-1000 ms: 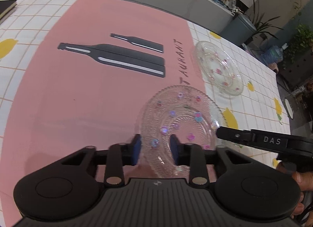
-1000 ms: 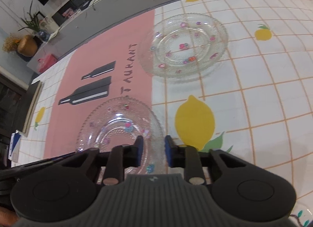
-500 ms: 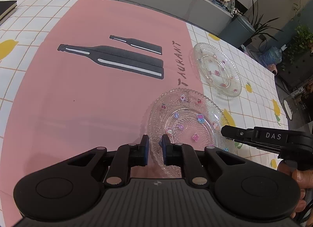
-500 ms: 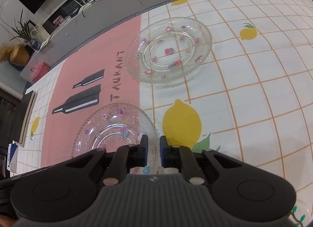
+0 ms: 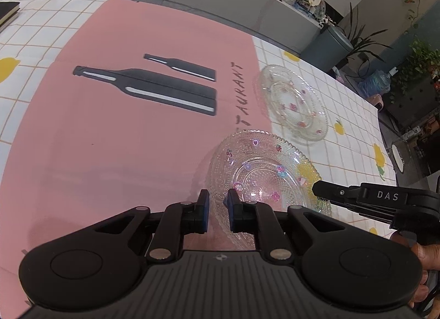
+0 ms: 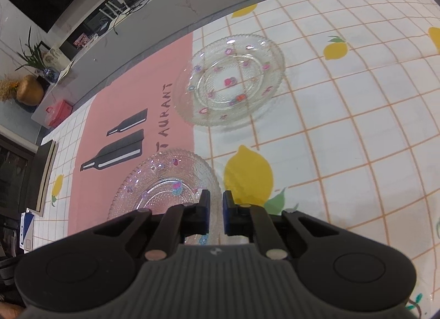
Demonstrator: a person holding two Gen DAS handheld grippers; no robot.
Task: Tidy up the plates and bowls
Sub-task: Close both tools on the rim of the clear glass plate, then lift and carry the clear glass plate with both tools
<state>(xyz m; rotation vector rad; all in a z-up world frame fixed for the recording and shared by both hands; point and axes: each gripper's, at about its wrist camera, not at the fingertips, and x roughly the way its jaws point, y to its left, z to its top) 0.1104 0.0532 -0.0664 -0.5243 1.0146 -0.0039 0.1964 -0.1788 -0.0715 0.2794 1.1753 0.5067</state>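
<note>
Now, step: two-handed lift of the near glass plate [image 5: 264, 173], judged as a carry over to the far glass plate [image 5: 294, 104] for stacking.
Left gripper [image 5: 217, 209]: nearly closed, pads pinching the near plate's rim on its left side.
Right gripper [image 6: 216, 213]: almost fully closed, clamped on the same plate's right rim.
Near plate: at the near edge of the tablecloth [image 6: 357, 126], straddling the pink mat [image 5: 110, 140] border.
Far plate: farther toward the table's far edge, apart from the near one.
Advice: keep both hands level, rise together, avoid twisting the brittle rim, lower centred.
Risk: slippery beaded glass; uneven pull could slip a pad.
</note>
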